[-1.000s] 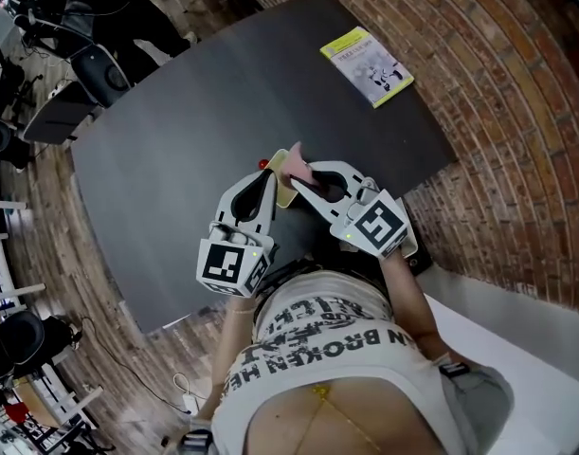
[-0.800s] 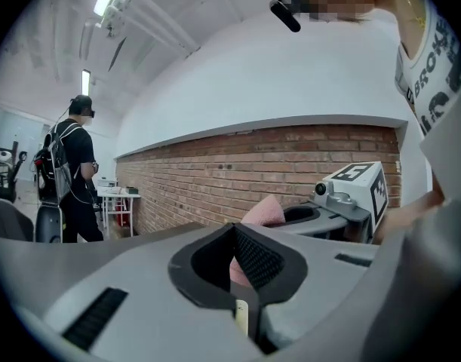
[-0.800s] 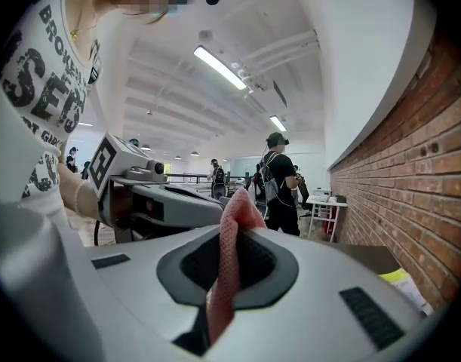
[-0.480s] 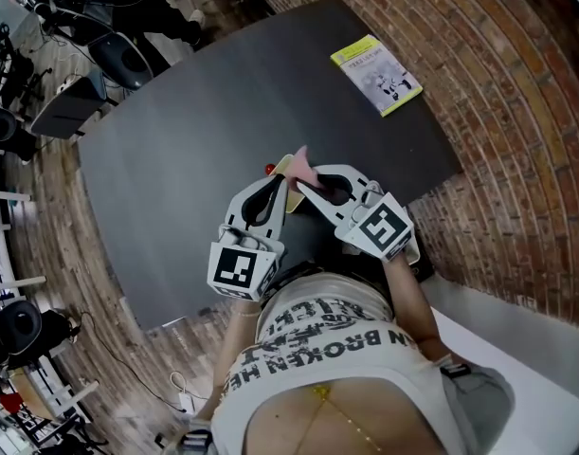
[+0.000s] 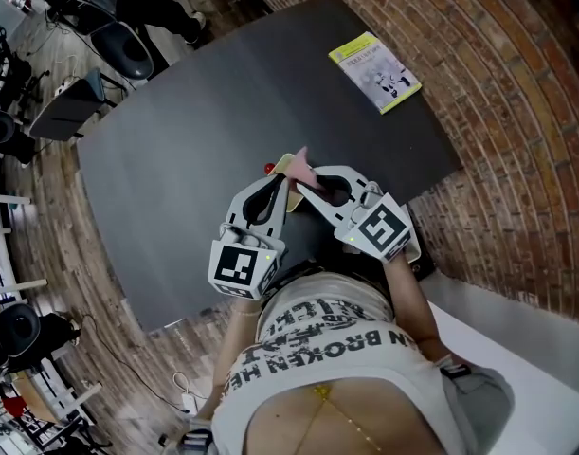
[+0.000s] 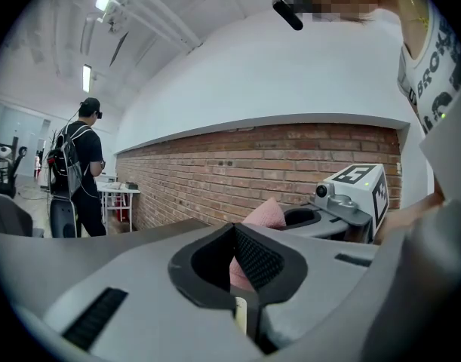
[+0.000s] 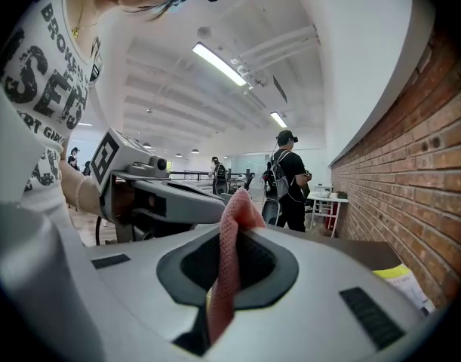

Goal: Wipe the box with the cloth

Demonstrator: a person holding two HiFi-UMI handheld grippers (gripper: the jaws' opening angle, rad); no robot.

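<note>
My two grippers are held close to my body over the near edge of the dark table (image 5: pixel 194 112). The left gripper (image 5: pixel 278 184) is shut on a thin pale yellow box (image 5: pixel 286 172); in the left gripper view only its cream edge (image 6: pixel 240 314) shows between the jaws. The right gripper (image 5: pixel 306 180) is shut on a pink cloth (image 5: pixel 300 162), which hangs as a folded strip (image 7: pixel 227 256) through its jaws. The cloth's tip sits right beside the box, and it shows behind the left jaws too (image 6: pixel 265 213). Whether cloth and box touch I cannot tell.
A yellow booklet (image 5: pixel 375 59) lies at the table's far right corner, by the brick wall (image 5: pixel 516 112). Office chairs (image 5: pixel 118 50) stand beyond the table's far left. A person with a backpack (image 7: pixel 289 176) stands in the room behind.
Both grippers keep the same pose and the same hold. Only the head view has shifted slightly, so the table sits a little differently in the frame.
</note>
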